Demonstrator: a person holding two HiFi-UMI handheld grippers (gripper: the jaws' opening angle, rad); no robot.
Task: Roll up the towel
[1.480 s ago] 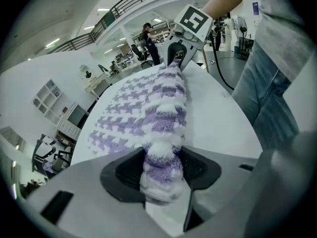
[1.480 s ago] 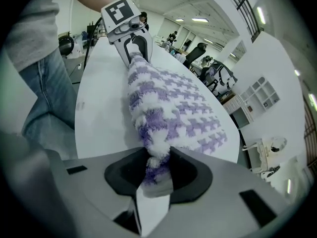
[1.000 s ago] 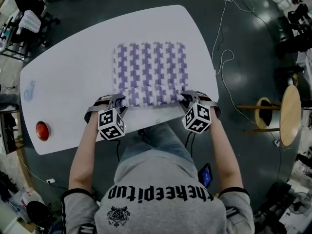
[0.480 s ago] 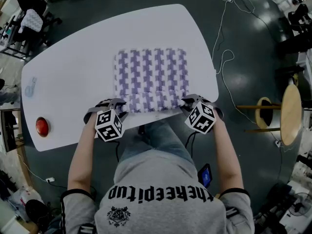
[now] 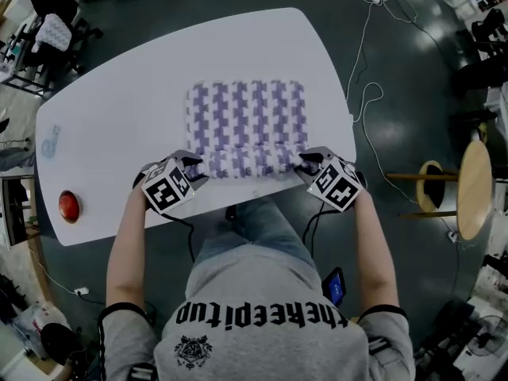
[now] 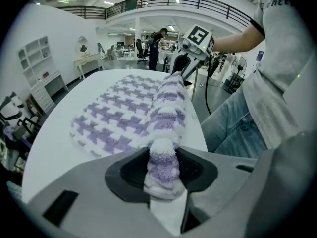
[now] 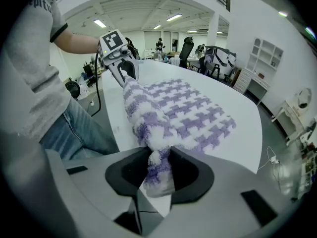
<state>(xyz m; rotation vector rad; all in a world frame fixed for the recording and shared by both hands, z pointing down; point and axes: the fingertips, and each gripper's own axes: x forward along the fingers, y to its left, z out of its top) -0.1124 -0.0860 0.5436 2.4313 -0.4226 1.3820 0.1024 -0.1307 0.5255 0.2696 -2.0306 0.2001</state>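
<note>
The towel (image 5: 246, 109), checked purple and white, lies on the white table (image 5: 111, 109) in front of the person. Its near edge is turned over into a short roll (image 5: 250, 162), and the rest is spread flat beyond it. The left gripper (image 6: 163, 157) pinches the left end of the roll, with the plush bunched tight between its jaws. The right gripper (image 7: 159, 157) has the right end between its jaws. Those jaws have just been opening, yet the towel fills the gap and seems to be pinched there, though how firmly is hard to judge. Both grippers point steeply down near the table's near edge, well apart, one at each end of the roll. A red button (image 5: 69, 208) sits on the table by its near left corner, well away from the towel.
</note>
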